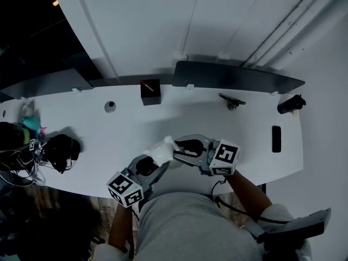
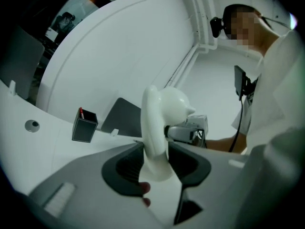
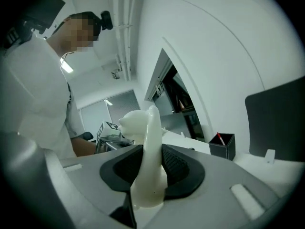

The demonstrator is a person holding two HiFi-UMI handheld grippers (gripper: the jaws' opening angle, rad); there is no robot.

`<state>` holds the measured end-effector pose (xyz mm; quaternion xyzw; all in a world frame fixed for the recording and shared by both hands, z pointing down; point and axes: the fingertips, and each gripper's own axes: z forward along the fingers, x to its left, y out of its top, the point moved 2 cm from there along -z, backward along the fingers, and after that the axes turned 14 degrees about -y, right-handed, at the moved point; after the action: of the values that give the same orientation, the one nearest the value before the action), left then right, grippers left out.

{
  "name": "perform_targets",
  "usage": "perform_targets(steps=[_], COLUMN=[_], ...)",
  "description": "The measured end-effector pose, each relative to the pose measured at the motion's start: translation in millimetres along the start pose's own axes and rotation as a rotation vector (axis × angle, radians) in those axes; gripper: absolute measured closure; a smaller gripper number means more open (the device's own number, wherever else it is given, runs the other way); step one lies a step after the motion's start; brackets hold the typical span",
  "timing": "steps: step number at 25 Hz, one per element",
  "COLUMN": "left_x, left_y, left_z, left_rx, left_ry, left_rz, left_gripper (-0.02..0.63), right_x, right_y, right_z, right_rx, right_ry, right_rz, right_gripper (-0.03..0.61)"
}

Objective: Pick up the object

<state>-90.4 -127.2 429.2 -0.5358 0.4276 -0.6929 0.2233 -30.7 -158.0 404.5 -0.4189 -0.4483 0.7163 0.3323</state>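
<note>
A glossy white figurine (image 1: 162, 152) hangs above the white table's (image 1: 98, 129) front edge, between my two grippers. My right gripper (image 1: 182, 147) comes in from the right and is shut on it; in the right gripper view both pads press the figurine's (image 3: 147, 156) narrow body at the right gripper (image 3: 151, 163). My left gripper (image 1: 155, 165) reaches in from the lower left. In the left gripper view the figurine (image 2: 159, 123) stands upright between the jaws of the left gripper (image 2: 156, 161), which flank it closely without a clear squeeze. The right gripper's body (image 2: 188, 130) shows behind it.
A black pen holder (image 1: 150, 92) with a red pen stands at the table's back. Behind it sits a dark panel (image 1: 234, 76). A round grommet (image 1: 110, 106), a flat black slab (image 1: 276, 138), a black object (image 1: 291, 104) and dark headphones with cables (image 1: 60, 151) lie around.
</note>
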Motion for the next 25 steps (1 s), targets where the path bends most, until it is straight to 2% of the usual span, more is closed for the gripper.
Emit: perform_targets(steps=[8, 11, 14, 17, 20, 22, 24, 25], left_x=[-21.0, -23.7, -21.1, -11.4, 4.4, 13.7, 18.3, 18.9], left_y=[3.1, 1.9, 3.1, 3.9, 5.5, 4.2, 1.0, -1.1], left_z=[12.1, 14.3, 11.3, 1.6, -16.9, -30.7, -41.6, -45.4], left_rx=[-0.029, -0.042, -0.062, -0.088, -0.177, -0.232, -0.252, -0.250], left_ry=[-0.092, -0.093, -0.064, 0.023, 0.141, 0.220, 0.278, 0.296], left_rz=[0.053, 0.077, 0.086, 0.109, 0.062, 0.026, 0.022, 0.026], left_gripper=[0.445, 0.454, 0.460, 0.465, 0.465, 0.465, 0.465, 0.465], right_x=[18.9, 27.5, 26.6, 23.0, 21.1, 19.8, 16.0, 15.2], right_y=[6.9, 4.6, 4.6, 6.6, 6.0, 1.7, -9.1, -16.9], right_z=[-13.0, -12.9, -10.5, -6.6, -5.2, -3.5, -0.2, 2.8], right_rx=[0.030, 0.036, 0.034, 0.035, 0.034, 0.042, 0.082, 0.114], right_ry=[0.076, 0.085, 0.057, -0.038, -0.155, -0.274, -0.391, -0.426], right_rz=[-0.094, -0.111, -0.126, -0.176, -0.272, -0.317, -0.375, -0.393], right_gripper=[0.451, 0.454, 0.451, 0.453, 0.476, 0.512, 0.577, 0.577])
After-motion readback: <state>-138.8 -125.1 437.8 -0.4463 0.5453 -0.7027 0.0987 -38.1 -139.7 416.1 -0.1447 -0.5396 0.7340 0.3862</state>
